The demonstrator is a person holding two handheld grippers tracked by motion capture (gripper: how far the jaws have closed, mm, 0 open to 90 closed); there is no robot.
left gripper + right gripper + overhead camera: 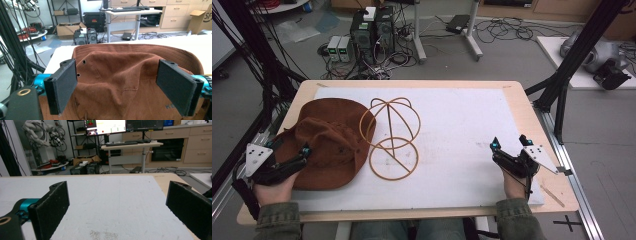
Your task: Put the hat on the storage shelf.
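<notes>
Hat [120,82], brown crumpled suede-like cloth, is seen between the left gripper's [125,87] spread fingers [63,85]; right gripper's [120,207] fingers [51,207] are spread over white board [112,200].

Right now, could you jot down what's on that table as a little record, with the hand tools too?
surface: white board on a wooden table
hat: brown bucket hat, lying at the left
stand: wire hat stand, beside the hat and touching its brim
left gripper: open, jaws either side of the hat's crown
right gripper: open, over bare board
</notes>
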